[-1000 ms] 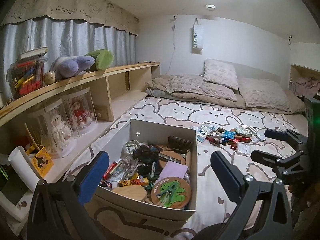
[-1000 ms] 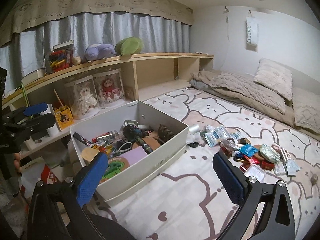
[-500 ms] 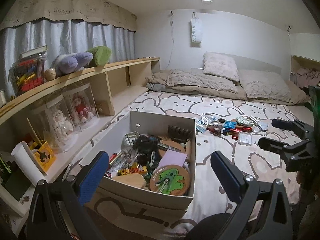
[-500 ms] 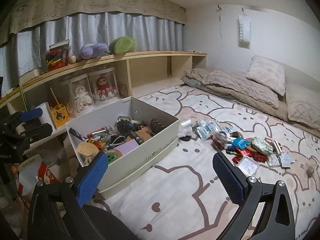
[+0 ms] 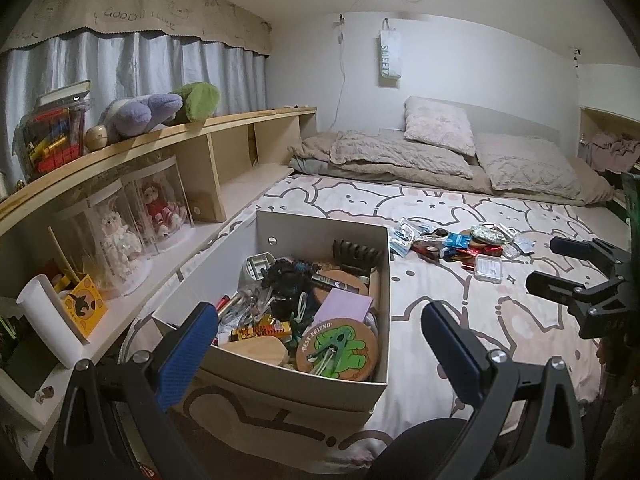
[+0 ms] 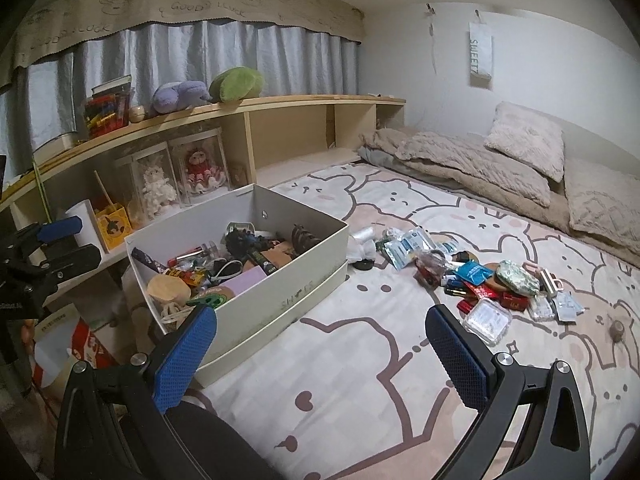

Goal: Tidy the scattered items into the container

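Both grippers drawn back from box, crammed with clutter, jaws spread wide, empty.

Black gripper frame, blue textured pads, silver screws

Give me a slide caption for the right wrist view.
Open right gripper faces half-filled box and scattered items on bed.

valance: "GOOD LUCK" | wall bag: "SWEET" | round coaster: "BEST FRIEND"
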### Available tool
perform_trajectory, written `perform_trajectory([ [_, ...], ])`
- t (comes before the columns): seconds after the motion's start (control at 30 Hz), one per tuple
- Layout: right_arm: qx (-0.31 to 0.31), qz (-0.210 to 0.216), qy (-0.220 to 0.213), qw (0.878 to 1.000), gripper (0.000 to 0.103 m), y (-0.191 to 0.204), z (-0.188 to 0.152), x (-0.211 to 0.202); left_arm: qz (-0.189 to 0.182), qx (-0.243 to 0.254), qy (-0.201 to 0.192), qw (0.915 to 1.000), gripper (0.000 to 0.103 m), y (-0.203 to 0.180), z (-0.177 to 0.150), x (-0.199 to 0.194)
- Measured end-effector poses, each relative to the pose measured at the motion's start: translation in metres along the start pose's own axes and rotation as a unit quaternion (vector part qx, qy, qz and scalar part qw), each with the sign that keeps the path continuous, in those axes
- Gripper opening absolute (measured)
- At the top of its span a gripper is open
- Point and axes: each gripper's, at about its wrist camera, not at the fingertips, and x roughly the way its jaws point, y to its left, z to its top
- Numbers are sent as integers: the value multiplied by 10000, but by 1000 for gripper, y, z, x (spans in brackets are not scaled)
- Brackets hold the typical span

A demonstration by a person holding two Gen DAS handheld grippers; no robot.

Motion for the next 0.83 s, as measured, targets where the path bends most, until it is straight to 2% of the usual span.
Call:
perform_trajectory([
  [0.83,-10,18,33,10000,103,3,-2,2,-41,-21,138,9999,102,0,-6,7],
])
